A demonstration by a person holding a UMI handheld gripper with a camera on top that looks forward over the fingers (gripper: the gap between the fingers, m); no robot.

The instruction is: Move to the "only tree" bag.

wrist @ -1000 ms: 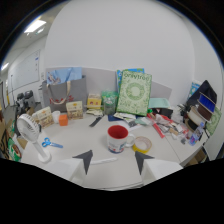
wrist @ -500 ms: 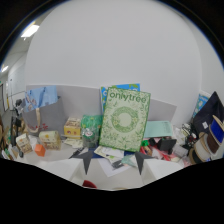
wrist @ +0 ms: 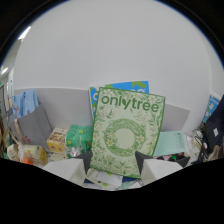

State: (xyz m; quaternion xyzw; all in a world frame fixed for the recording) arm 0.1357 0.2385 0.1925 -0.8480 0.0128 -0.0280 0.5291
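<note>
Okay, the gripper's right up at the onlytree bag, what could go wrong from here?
The green-and-white "onlytree" paper bag stands leaning against a blue package; pushing further could tip both. The open gripper sits low among small cartons and packets, so a sideways drift might knock them.

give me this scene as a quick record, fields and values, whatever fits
target: green onlytree bag, upright, leaning back against a blue item
gripper: gripper aimed at the bag
fingers: open, the bag's lower part shows between them and nothing is held
behind: grey partition and white wall
left of bag: small boxes, green pack, grey bag
right of bag: pale green flat packet
contact: cannot tell whether the fingers touch the bag
</note>
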